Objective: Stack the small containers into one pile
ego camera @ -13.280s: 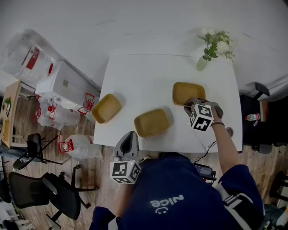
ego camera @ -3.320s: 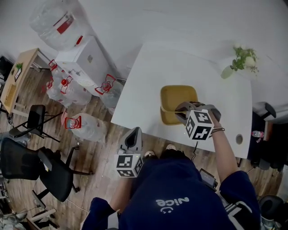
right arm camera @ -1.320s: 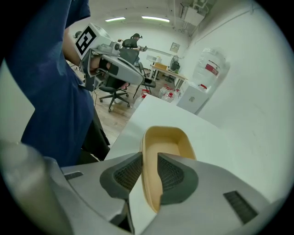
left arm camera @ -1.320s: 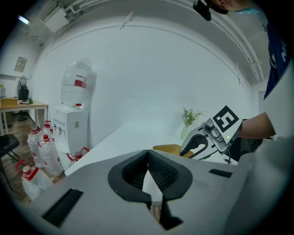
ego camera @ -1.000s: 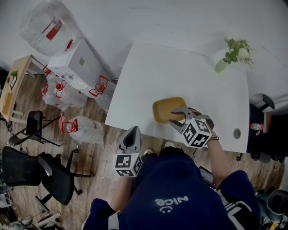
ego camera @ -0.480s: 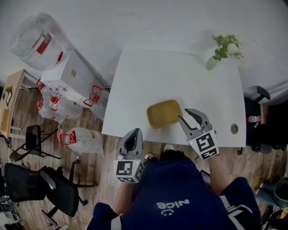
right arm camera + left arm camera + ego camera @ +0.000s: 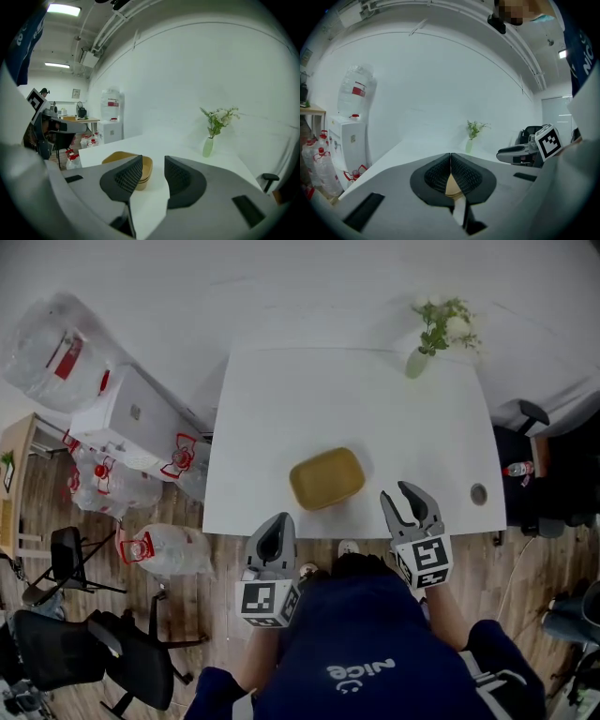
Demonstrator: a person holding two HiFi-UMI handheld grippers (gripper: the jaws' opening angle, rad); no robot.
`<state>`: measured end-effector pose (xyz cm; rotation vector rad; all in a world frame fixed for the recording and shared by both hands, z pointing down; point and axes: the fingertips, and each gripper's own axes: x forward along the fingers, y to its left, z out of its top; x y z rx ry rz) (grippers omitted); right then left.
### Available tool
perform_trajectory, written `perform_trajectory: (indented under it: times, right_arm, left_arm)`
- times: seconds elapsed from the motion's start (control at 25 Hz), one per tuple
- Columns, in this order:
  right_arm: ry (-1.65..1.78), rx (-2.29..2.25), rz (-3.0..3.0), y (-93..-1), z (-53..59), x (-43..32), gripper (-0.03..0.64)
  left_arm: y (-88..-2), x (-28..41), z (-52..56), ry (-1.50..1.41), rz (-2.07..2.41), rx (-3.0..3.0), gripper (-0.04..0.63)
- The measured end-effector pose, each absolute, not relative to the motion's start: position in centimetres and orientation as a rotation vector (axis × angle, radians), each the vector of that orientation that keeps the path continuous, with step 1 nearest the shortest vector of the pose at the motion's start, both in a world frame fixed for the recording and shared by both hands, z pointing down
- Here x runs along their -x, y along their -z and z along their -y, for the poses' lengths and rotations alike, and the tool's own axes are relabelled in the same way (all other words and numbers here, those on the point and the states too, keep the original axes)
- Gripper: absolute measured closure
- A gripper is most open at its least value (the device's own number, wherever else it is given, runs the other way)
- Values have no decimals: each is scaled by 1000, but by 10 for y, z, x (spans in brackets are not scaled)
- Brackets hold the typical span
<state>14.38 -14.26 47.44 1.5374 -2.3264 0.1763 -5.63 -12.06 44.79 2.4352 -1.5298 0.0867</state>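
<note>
The right gripper (image 7: 397, 493) hovers over the near edge of the white table (image 7: 281, 399), its ribbed black pads (image 7: 126, 177) parted and empty. The left gripper (image 7: 273, 524), at the same edge, has its jaws pressed together on nothing. Just beyond the right gripper's tips, with only smooth tabletop between, the tan, round-cornered containers (image 7: 326, 477) sit nested in one pile. Farther out stand a pale vase (image 7: 417, 360) of green sprigs at the far edge and, left on the wood floor (image 7: 202, 606), a white water dispenser (image 7: 127, 413) among clear plastic bottles (image 7: 155, 545).
</note>
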Motion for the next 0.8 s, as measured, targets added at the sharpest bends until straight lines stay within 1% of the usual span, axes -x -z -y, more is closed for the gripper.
perform_trajectory:
  times: [0.24,0.28,0.36,0.48,0.8]
  right_arm:
    - [-158,-1583,2344,-466,134,-152,488]
    - [-157,-1589,2349,-464,133,-152,496]
    - [-153,-1606,2351,-462,132,-154,536]
    - [-150,-1629,2346,-461,131,-156,557]
    - [-156,-1646,2329,-464,129,-152,563]
  left_arm:
    - [-449,49,117,-82,1505,-2445,577]
    - [-449,48,116,-81,1503,-2446,577]
    - [-448,48,115,-80,1499,-2449,577]
    - [-448,48,114,-80,1496,-2451,577]
    - [-450,57,109,-88,1507,-2441,577]
